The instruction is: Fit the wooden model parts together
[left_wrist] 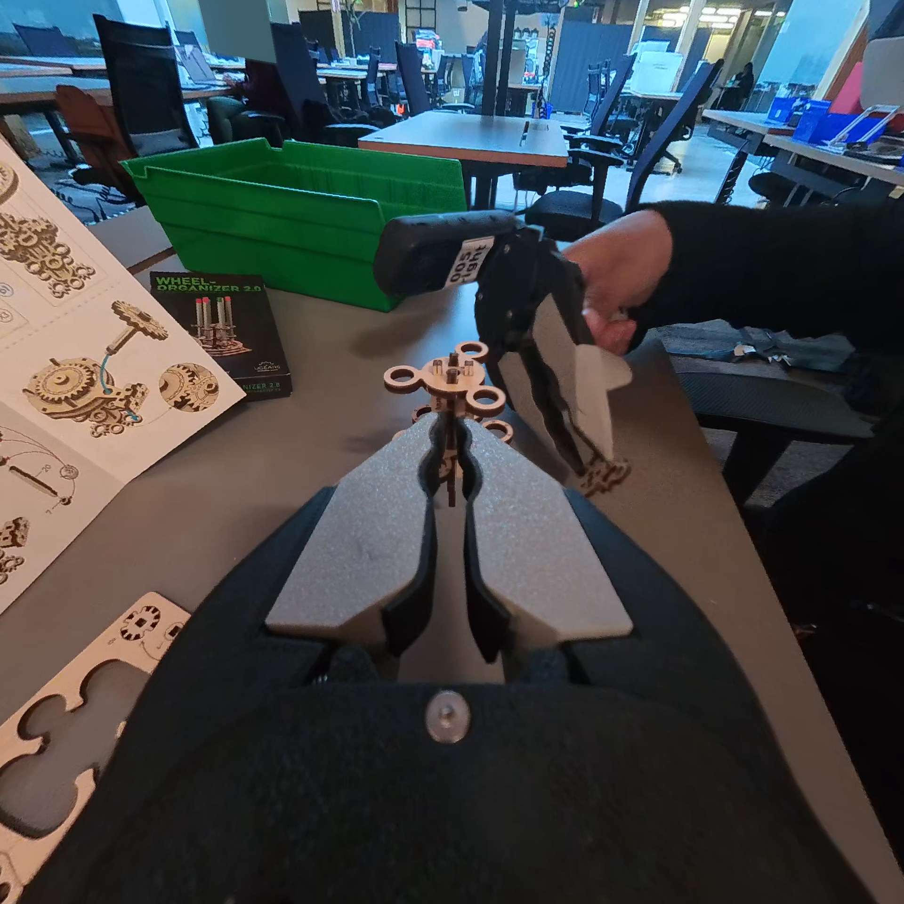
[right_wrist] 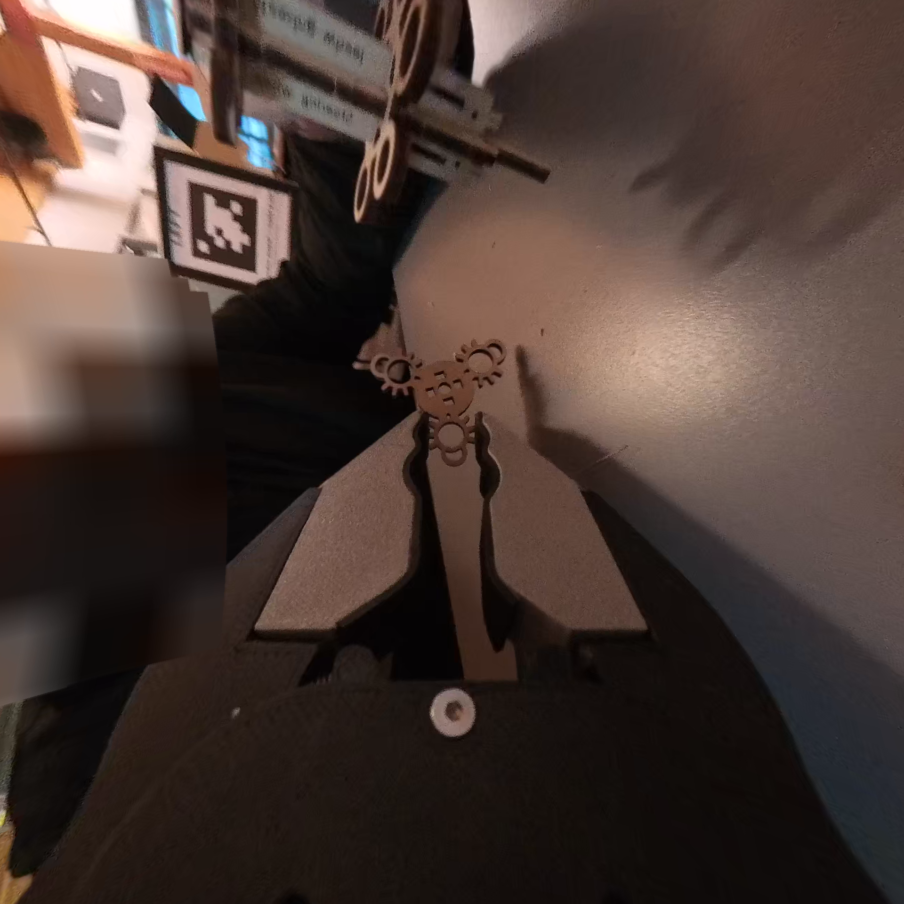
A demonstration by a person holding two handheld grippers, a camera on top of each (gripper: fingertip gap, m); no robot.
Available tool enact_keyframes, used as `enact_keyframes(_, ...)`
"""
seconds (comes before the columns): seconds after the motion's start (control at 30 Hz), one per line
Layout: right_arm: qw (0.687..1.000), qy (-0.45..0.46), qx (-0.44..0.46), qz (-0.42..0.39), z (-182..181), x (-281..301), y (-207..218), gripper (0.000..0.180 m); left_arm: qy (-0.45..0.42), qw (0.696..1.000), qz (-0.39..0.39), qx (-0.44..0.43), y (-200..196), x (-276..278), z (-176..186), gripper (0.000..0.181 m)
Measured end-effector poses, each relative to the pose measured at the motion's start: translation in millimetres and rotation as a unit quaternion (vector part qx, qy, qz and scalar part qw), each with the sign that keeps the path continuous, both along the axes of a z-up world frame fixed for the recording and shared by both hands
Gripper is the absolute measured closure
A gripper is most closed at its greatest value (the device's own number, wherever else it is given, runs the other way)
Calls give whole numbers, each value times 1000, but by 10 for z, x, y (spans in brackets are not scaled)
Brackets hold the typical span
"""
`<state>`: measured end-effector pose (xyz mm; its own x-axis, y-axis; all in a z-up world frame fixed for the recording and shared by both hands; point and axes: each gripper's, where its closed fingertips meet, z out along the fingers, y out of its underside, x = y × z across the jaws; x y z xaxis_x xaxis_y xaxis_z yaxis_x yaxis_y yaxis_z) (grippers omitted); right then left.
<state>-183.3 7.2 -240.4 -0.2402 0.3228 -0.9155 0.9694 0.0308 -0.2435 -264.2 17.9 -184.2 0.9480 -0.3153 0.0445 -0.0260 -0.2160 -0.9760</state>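
Observation:
My left gripper (left_wrist: 449, 435) is shut on the upright stem of a wooden model assembly (left_wrist: 447, 386), a stack of ring-lobed plates with small pegs on top, held above the grey table (left_wrist: 303, 479). My right gripper (right_wrist: 450, 440) is shut on one lobe of a flat three-lobed wooden gear piece (right_wrist: 442, 386). In the left wrist view that gripper (left_wrist: 594, 464) points down at the table's right edge with the gear piece (left_wrist: 604, 474) at its tips, to the right of the assembly. The assembly also shows blurred at the top of the right wrist view (right_wrist: 416, 112).
A green plastic bin (left_wrist: 274, 220) stands at the back of the table. A dark kit box (left_wrist: 222, 327) lies before it, an instruction sheet (left_wrist: 88, 372) at left, and a punched-out wooden sheet (left_wrist: 63, 734) at bottom left. Office chairs and desks stand behind.

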Motion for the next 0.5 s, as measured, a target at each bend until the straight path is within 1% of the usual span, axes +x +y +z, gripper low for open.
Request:
enact_keyframes(0.07, 1000, -5, -16, -17, 42, -56, 64, 165, -3, 1000, 0, -1, 1, -6, -5, 180)
enact_keyframes(0.2, 997, 1, 50, -52, -114, -169, 310, 164, -1, 1000, 1, -4, 6, -7, -22, 180)
enact_keyframes(0.3, 996, 6, 60, -70, -119, -220, 409, 164, -2, 1000, 0, -4, 5, -9, -19, 180)
enact_keyframes(0.37, 992, 21, 93, -88, -177, -282, 512, 162, -2, 1000, 0, -5, 5, -11, -24, 180)
enact_keyframes(0.43, 988, 37, 108, -102, -179, -330, 584, 165, 1, 1000, -1, -7, 3, -7, -31, 180)
enact_keyframes(0.5, 984, 71, 131, -100, -149, -342, 620, 157, 9, 1000, 4, -7, 0, -23, -34, 180)
